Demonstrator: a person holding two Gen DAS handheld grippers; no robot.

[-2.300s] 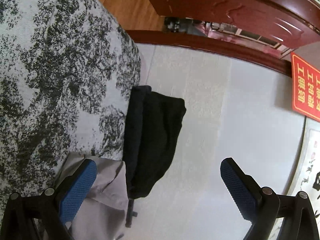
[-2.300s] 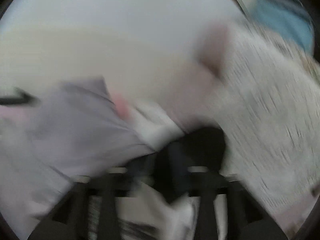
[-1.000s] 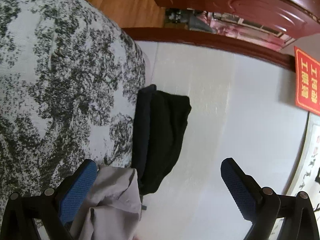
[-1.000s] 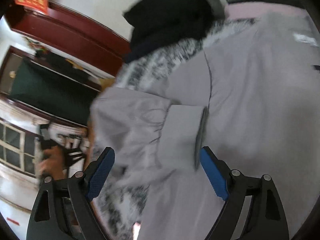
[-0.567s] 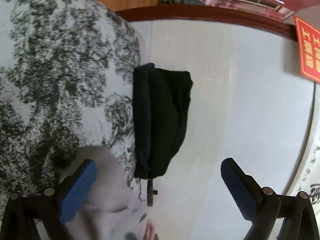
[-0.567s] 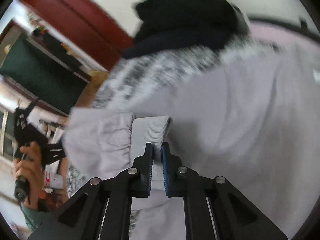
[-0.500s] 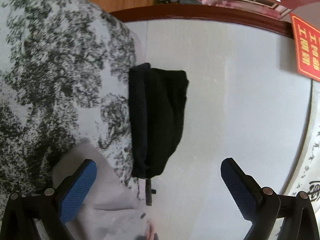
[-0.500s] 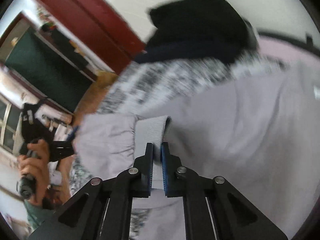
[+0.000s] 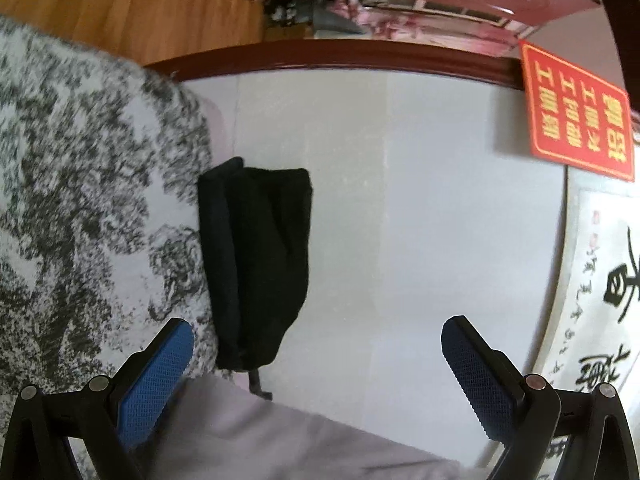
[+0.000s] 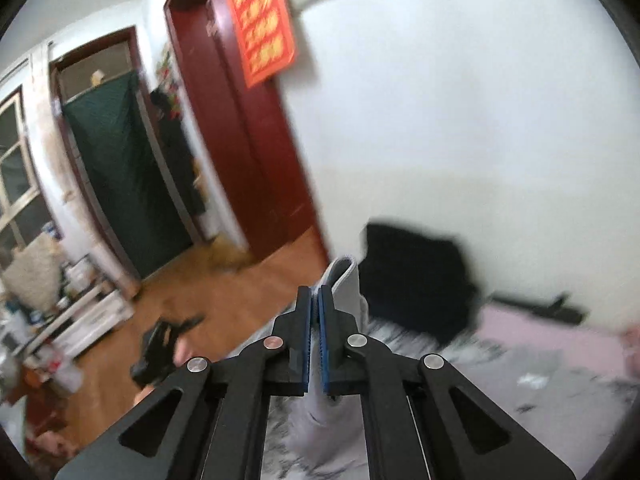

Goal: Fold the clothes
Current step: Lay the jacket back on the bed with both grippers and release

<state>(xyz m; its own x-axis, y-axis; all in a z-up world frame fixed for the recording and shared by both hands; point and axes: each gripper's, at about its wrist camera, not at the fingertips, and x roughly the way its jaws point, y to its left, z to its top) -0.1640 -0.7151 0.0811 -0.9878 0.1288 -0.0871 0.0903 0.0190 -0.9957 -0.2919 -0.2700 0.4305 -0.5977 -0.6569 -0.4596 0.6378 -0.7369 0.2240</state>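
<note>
The right gripper (image 10: 315,300) is clamped on the ribbed cuff (image 10: 344,280) of the grey garment (image 10: 320,416), held at 12 o'clock above the patterned bed cover (image 10: 500,384), presumably so the sleeve can be lifted clear for folding. The left gripper (image 9: 316,344) is held wide apart, empty, over the garment's edge at 6 o'clock. A black folded pile (image 9: 256,264) is kept against the wall (image 9: 400,200).

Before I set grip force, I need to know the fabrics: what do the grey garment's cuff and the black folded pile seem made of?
The ribbed grey cuff, clamped in the right gripper, looks like stretchy knit, with fine parallel ridges and a matte surface. The black folded clothes pile looks like soft matte cloth, possibly cotton or fleece; it shows no sheen and rounded folds. Blur leaves the weave unclear.
</note>
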